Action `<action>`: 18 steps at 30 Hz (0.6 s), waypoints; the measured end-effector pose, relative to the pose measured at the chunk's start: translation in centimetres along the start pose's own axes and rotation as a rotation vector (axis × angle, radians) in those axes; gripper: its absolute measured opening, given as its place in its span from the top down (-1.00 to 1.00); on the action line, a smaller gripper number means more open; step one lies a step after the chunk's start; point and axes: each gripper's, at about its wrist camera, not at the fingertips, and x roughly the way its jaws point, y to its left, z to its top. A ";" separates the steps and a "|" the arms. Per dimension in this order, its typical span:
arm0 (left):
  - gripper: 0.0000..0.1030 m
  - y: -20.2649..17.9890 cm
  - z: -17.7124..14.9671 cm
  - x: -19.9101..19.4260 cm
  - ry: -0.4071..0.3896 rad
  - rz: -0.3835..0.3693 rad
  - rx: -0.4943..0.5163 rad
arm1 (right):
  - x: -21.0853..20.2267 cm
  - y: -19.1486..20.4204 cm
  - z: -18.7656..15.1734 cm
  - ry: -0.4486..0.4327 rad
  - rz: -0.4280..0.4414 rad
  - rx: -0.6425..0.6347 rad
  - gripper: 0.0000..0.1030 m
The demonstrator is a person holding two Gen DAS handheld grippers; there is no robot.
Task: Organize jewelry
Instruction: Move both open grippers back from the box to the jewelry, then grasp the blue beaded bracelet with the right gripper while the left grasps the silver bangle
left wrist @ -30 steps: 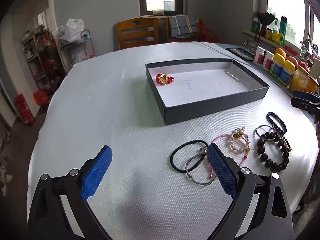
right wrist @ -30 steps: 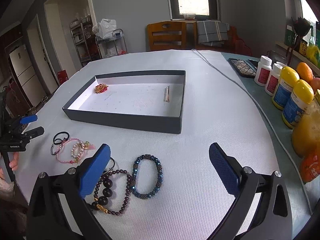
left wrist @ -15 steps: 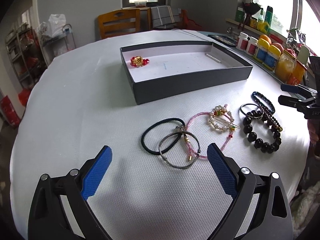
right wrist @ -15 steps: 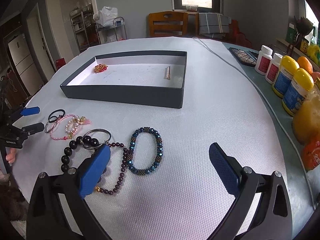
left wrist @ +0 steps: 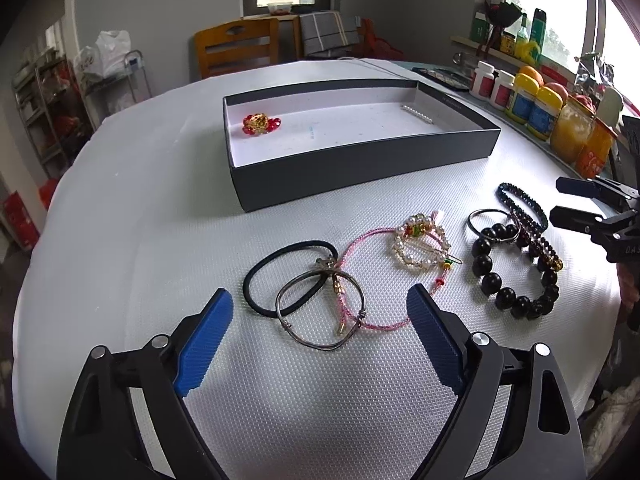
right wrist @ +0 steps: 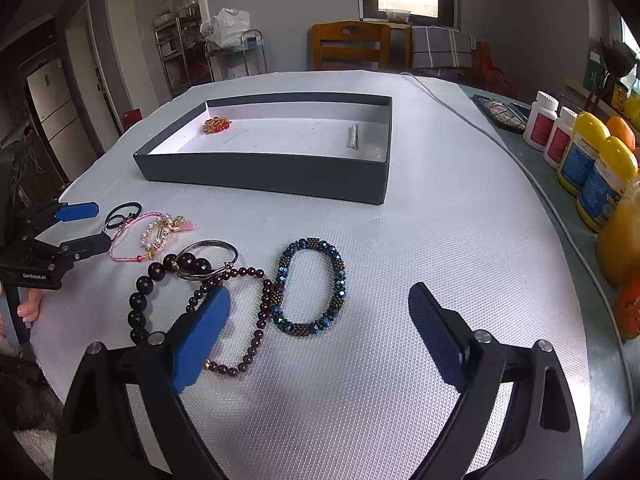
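Only the right wrist view gives a clear look at the blue beaded bracelet, lying flat on the white table cover and touching the dark red bead strand at its left; from the left wrist camera it shows only as a thin dark loop at the far right. The left wrist view in turn shows the near cluster plainly: a black hair tie overlapped by a grey metal bangle, a pink cord bracelet and a pearl hair clip, with the big black bead bracelet beside them.

The left gripper is spread wide and holds nothing, its blue pads either side of the bangle and pink cord, apparently just above the table. The right gripper is likewise wide apart and empty, the blue bracelet between its pads.

Behind the loose pieces sits the dark box, holding a red and gold ornament in one corner and a small silvery strand near the opposite wall. Bottles line the table's right edge.
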 end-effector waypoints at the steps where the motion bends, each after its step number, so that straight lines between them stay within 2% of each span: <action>1: -0.76 0.0 0.0 -0.1 -0.001 0.004 -0.002 | 0.0 -0.1 0.0 -0.002 -0.002 0.011 -0.54; 6: -0.73 0.0 -0.3 -0.1 0.006 0.007 -0.009 | 0.5 0.0 0.0 0.008 -0.011 0.004 -0.26; 8: -0.73 0.0 -0.3 -0.1 0.006 0.009 -0.007 | 0.8 -0.2 0.0 0.014 -0.035 0.005 0.11; 9: -0.72 0.0 -0.3 -0.2 0.003 0.011 -0.007 | 1.0 -0.4 0.1 0.020 -0.051 0.017 0.19; 13: -0.72 0.4 -0.2 0.1 0.015 0.015 -0.024 | 1.8 -1.0 0.2 0.045 -0.060 0.029 0.23; 16: -0.70 0.6 -0.2 0.2 0.023 0.012 -0.040 | 2.2 -0.7 0.2 0.057 -0.071 0.012 0.33; 18: -0.47 0.6 -0.1 0.5 0.032 0.004 -0.041 | 2.3 -0.5 0.2 0.055 -0.078 0.004 0.34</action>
